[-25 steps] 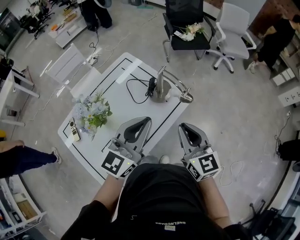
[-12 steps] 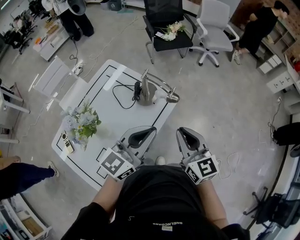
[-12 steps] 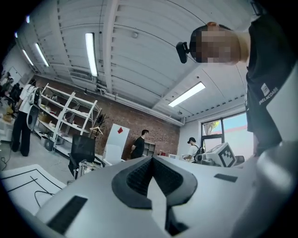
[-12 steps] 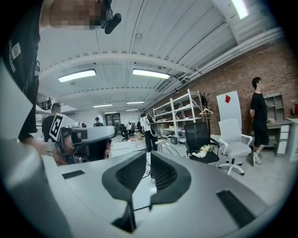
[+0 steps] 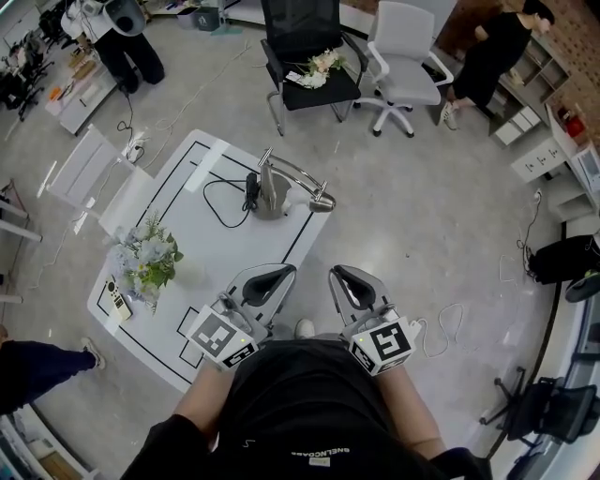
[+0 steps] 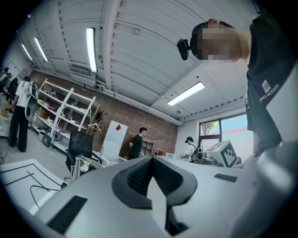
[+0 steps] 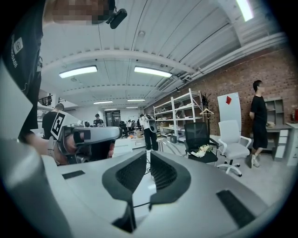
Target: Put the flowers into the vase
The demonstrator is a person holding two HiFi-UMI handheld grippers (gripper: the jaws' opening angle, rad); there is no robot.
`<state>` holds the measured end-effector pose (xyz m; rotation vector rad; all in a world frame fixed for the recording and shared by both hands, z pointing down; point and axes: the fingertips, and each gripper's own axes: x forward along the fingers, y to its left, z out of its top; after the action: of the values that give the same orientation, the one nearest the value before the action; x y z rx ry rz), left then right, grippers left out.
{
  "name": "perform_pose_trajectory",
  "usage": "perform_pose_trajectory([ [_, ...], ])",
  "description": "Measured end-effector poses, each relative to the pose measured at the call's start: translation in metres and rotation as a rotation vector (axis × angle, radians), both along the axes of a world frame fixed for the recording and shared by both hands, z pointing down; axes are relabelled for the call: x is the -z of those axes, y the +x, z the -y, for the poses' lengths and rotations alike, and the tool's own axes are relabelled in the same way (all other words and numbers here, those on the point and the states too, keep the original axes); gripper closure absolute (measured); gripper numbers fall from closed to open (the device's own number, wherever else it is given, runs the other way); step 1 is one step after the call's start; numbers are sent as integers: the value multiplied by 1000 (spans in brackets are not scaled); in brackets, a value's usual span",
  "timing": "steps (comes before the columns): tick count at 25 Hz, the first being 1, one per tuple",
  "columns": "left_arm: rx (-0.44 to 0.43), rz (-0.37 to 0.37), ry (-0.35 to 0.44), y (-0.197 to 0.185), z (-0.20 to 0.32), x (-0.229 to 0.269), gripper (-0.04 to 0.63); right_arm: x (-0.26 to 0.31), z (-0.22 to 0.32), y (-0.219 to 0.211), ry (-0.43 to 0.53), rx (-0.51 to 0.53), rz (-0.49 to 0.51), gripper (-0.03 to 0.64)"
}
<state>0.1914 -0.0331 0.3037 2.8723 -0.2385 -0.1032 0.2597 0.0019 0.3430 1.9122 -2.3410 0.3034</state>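
Person stands at the near corner of the white table (image 5: 234, 225), both forearms out in front, elbows tucked, hands low by the belly. The left gripper (image 5: 289, 271) & right gripper (image 5: 336, 273) sit side by side w/ a gap btw them. Both aim fwd, about level, marker cubes back against the black shirt. The left one hangs over the table's near edge; the right one is past the edge, over floor. A shoe toe (image 5: 305, 328) shows btw the two.

Jaws on the left gripper are together, tips touching, nothing in them. Jaws on the right gripper are a thin slit apart. The table top & a black cable (image 5: 225, 195) show thru the slit, nothing clamped. In the right gripper view the left gripper shows off to the side, a hand (image 7: 56, 139) wrapped round its handle.

Flowers: a blue-white-green bunch (image 5: 147, 262) stands upright at the table's left edge, well apart from both grippers. Can't tell what it stands in. A small remote-like thing (image 5: 114, 298) lies just beside it. A second pale bunch (image 5: 314, 67) lies on the seat of the black chair (image 5: 300, 28) beyond the table, w/ a white chair (image 5: 403, 42) next to that. Mid-table is a metal stand (image 5: 272, 183) w/ a curved arm, the cable running up to it.

Others in the room: a person in black (image 5: 492, 42) far right by shelves, and a second person (image 5: 122, 42) far left.
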Motion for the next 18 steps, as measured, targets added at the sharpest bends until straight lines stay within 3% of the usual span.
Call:
perform_pose_trajectory([
  [5, 17, -1, 18, -4, 0, 1, 591, -1, -1, -4, -7, 2, 3, 583],
  [18, 64, -17, -45, -22, 8, -1, 591, -3, -1, -13, -11, 8, 22, 583],
])
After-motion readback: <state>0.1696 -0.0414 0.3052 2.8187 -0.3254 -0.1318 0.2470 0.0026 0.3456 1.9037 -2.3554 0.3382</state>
